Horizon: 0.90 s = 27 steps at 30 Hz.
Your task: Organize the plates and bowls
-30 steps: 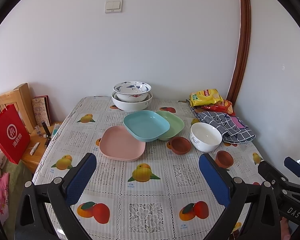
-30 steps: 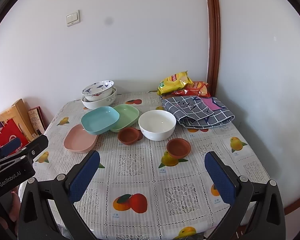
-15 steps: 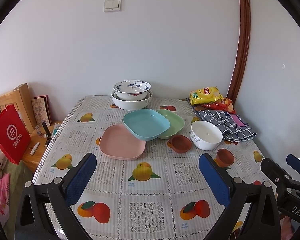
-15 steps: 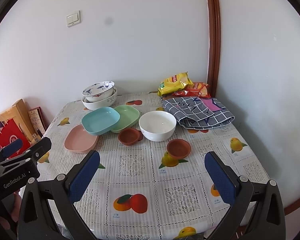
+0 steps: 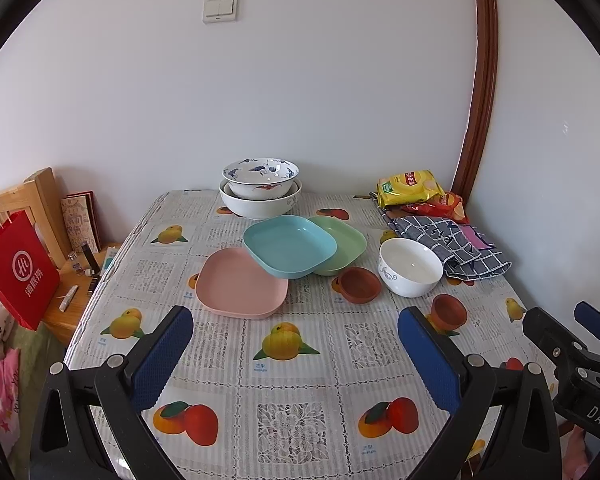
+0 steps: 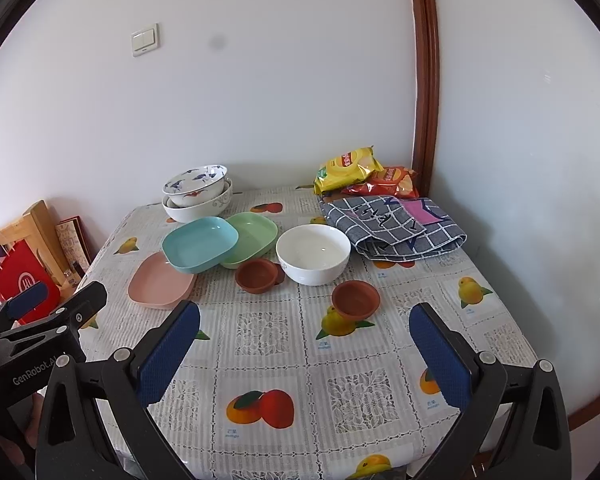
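Three plates overlap mid-table: a pink plate (image 5: 242,283), a blue plate (image 5: 289,245) resting on it, and a green plate (image 5: 340,242) behind. A white bowl (image 5: 410,266) sits to their right, with one brown dish (image 5: 359,285) beside it and another brown dish (image 5: 449,311) nearer. At the back a blue-patterned bowl (image 5: 260,176) sits inside a larger white bowl (image 5: 260,205). My left gripper (image 5: 296,350) hangs open above the near table, holding nothing. My right gripper (image 6: 305,348) is also open and empty, nearest the brown dish (image 6: 355,299).
Snack bags (image 5: 410,188) and a folded checked cloth (image 5: 454,246) lie at the back right by the wall. A red paper bag (image 5: 18,268) and a low wooden stand (image 5: 78,292) with small items stand off the table's left edge. The fruit-print tablecloth (image 5: 284,416) covers the table.
Both views have drifted slightly back and up, so the dishes sit a little lower and farther. Nothing on the table has moved, and both grippers stay open.
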### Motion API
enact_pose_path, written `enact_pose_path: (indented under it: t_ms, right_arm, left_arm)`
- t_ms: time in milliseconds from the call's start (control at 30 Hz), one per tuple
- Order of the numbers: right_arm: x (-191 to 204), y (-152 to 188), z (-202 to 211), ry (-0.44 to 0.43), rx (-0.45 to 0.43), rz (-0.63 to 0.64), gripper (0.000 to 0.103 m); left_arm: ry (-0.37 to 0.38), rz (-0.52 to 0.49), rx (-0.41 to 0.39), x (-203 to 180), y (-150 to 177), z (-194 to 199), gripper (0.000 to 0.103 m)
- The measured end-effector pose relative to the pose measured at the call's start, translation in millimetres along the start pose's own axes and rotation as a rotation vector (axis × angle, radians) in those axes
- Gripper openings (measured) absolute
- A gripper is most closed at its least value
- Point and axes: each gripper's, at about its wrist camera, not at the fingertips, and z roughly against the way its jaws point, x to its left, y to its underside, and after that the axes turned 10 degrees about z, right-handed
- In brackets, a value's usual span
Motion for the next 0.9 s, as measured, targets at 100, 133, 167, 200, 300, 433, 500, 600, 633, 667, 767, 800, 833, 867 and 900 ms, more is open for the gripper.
enact_pose_path:
  t_ms: [100, 133, 167, 200, 300, 433, 500, 600, 633, 667, 767, 800, 833, 867, 900]
  right_arm:
    - [-0.8, 0.0, 0.8, -0.002, -0.002, -0.001, 0.103]
    - [-1.0, 0.0, 0.9, -0.002, -0.003, -0.001, 0.103]
    - [-1.1, 0.0, 1.0, -0.001, -0.005, -0.002, 0.103]
    - [-1.4, 0.1, 1.0, -0.001, -0.004, -0.003, 0.103]
    - [-1.5, 0.5, 0.8, 0.0, -0.003, -0.006, 0.103]
    - [-0.9, 0.4, 1.2, 0.001, -0.003, -0.005, 0.103]
    - [-1.0, 0.1, 0.9, -0.001, -0.003, -0.005, 0.103]
    - [-1.0, 0.1, 1.2, 0.001, -0.003, -0.005, 0.103]
    - [-0.9, 0.1, 1.6, 0.0, -0.004, -0.006, 0.103]
    - [-1.0, 0.0, 1.5, 0.0, -0.003, -0.007, 0.103]
    - [-0.2, -0.1, 2.1, -0.001, -0.006, -0.006, 0.103]
    - [0.0, -0.2, 1.9, 0.0, -0.005, -0.005, 0.103]
    - [0.1, -0.2, 1.9, 0.0, -0.005, -0.005, 0.103]
    - [0.0, 0.0, 2.0, 0.0, -0.005, -0.005, 0.103]
    - [0.1, 0.0, 2.1, -0.001, -0.004, -0.006, 0.103]
  left_arm:
    - [-0.003, 0.001, -0.001, -0.5, -0.4, -0.6, 0.103]
    - [-0.002, 0.002, -0.001, -0.7, 0.1, -0.5, 0.103]
    - [-0.001, 0.002, -0.001, -0.9, 0.6, -0.3, 0.103]
    - [0.0, 0.002, 0.0, 0.5, -0.5, -0.7, 0.103]
    - [0.0, 0.002, 0.0, 0.4, -0.2, -0.5, 0.103]
    - [0.0, 0.002, 0.0, 0.6, -1.0, -0.8, 0.103]
    - [0.001, 0.002, 0.0, 0.5, -1.2, -1.0, 0.103]
    - [0.0, 0.002, 0.001, 0.2, -1.4, -1.0, 0.103]
    - [0.0, 0.002, 0.0, 0.3, -1.1, -0.8, 0.103]
    - [-0.001, 0.001, -0.001, 0.0, -1.3, -0.8, 0.103]
    - [0.0, 0.001, -0.001, -0.4, -1.1, -0.4, 0.103]
    - [0.0, 0.002, -0.001, -0.4, -1.2, -0.3, 0.103]
    - [0.0, 0.003, 0.0, -0.4, -0.9, -0.4, 0.103]
    - [0.001, 0.001, 0.001, -0.6, -0.8, -0.2, 0.103]
    - [0.0, -0.001, -0.001, -0.5, -0.7, 0.3, 0.103]
